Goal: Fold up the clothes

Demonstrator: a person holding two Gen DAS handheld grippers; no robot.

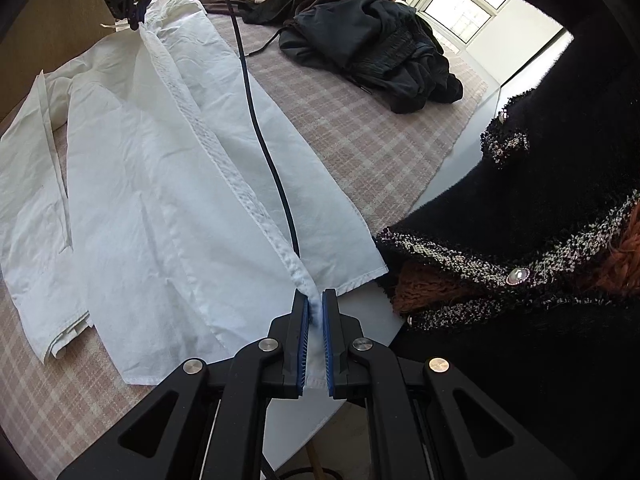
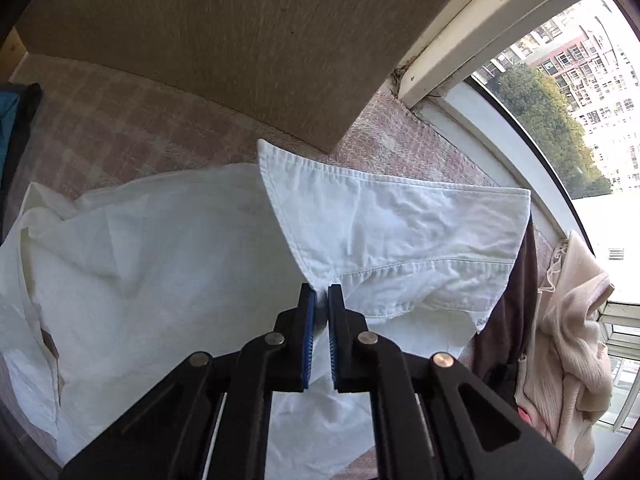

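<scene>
White cotton button-up shirt (image 1: 160, 184) spread over the pink checked cloth (image 1: 360, 128) on the worktop, placket edge stretched taut between both grippers. Left gripper (image 1: 316, 304) at the near edge of the worktop, jaws pinching the hem end of the placket. Right gripper (image 2: 322, 292) near the far edge by the wall, jaws pinching fabric just below the pointed white collar (image 2: 384, 224). Black cable (image 1: 256, 120) draped along the shirt front. Heap of dark garments (image 1: 372, 48) toward the far right corner, well apart from the shirt.

Likely risks: thin pinch at either end slipping under tension and dropping the fold line; cable dragging across the fabric and rumpling it; hem at the near edge sliding off the worktop.
</scene>
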